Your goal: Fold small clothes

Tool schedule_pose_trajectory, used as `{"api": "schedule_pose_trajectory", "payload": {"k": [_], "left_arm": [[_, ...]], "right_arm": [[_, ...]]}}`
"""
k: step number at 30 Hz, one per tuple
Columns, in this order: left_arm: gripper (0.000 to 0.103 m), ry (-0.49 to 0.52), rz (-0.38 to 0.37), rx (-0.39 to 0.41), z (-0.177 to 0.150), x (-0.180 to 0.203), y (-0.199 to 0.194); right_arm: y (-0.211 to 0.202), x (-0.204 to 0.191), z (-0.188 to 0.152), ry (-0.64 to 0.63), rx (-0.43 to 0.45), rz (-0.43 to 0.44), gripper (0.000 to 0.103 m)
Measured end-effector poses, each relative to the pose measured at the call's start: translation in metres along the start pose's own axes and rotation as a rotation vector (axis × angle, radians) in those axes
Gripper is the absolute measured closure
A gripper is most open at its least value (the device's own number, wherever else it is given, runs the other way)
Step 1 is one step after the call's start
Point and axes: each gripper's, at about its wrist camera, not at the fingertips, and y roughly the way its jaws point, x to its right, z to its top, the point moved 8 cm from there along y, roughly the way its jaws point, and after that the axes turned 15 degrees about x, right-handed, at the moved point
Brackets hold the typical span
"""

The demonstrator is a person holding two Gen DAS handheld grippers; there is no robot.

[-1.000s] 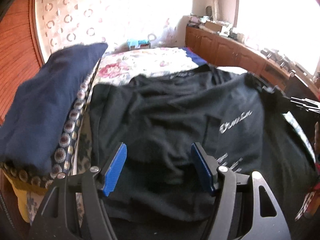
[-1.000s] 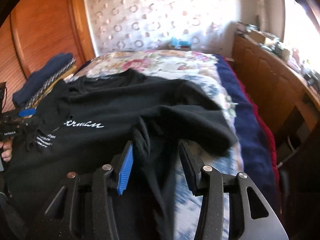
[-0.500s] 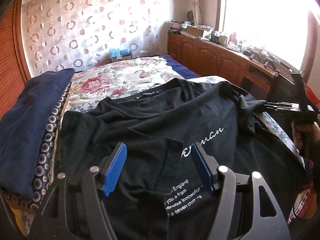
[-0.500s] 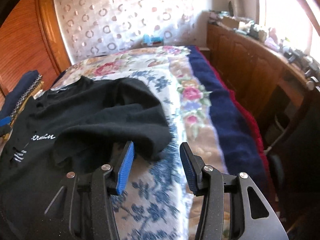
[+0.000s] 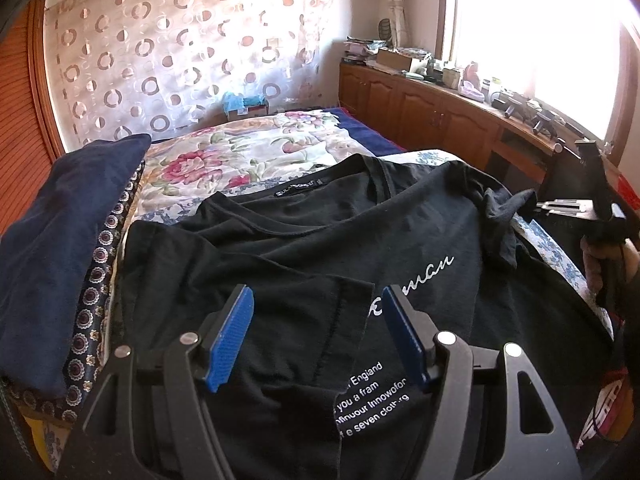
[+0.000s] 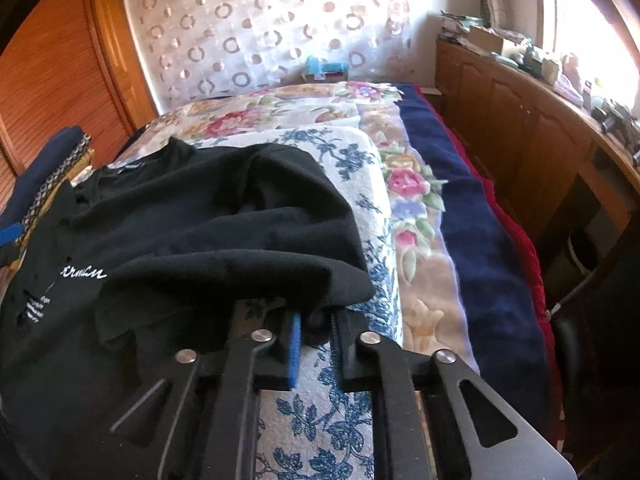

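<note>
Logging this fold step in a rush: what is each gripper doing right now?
Left gripper: jaws open, over the black T-shirt, holding nothing.
Right gripper: jaws shut on the T-shirt's sleeve edge.

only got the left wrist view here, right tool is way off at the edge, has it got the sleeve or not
Observer: Yes. In the right wrist view the right tool is shut on the black t-shirt, pinching the edge of its right sleeve.
Operator: whats under that sleeve
Observer: A white cloth with blue flowers, lying bare right below the tool.
Operator: anything past the bed on that side
Observer: A dark blue blanket runs along the bed edge, with a red layer beneath it.
</note>
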Motion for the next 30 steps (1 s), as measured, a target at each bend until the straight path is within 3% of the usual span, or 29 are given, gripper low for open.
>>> {"api": "schedule_pose_trajectory", "payload": {"k": [4, 11, 17, 18, 20, 26, 30], "left_arm": [[0.036, -0.009, 0.005, -0.002, -0.001, -0.004, 0.0], [0.036, -0.036, 0.016, -0.015, -0.003, -0.018, 0.001], [0.036, -0.061, 0.039, -0.016, -0.001, -0.037, 0.003], [0.036, -0.066, 0.042, -0.021, -0.002, -0.04, 0.004], [0.036, -0.074, 0.047, -0.032, -0.004, -0.045, 0.008], [0.036, -0.07, 0.042, -0.044, -0.008, -0.047, 0.014], [0.036, -0.075, 0.031, -0.054, -0.012, -0.045, 0.016]], "right_arm": [[-0.01, -0.014, 0.022, -0.024, 0.058, 0.044, 0.1], [-0.023, -0.09, 0.083, -0.143, 0.164, 0.212, 0.101], [0.011, -0.166, 0.102, -0.209, 0.115, 0.38, 0.1], [0.019, -0.176, 0.1, -0.229, 0.099, 0.385, 0.097], [0.029, -0.184, 0.096, -0.254, 0.085, 0.373, 0.067], [0.029, -0.168, 0.08, -0.215, 0.041, 0.34, 0.065], [0.023, -0.153, 0.05, -0.178, -0.035, 0.306, 0.065]]}}
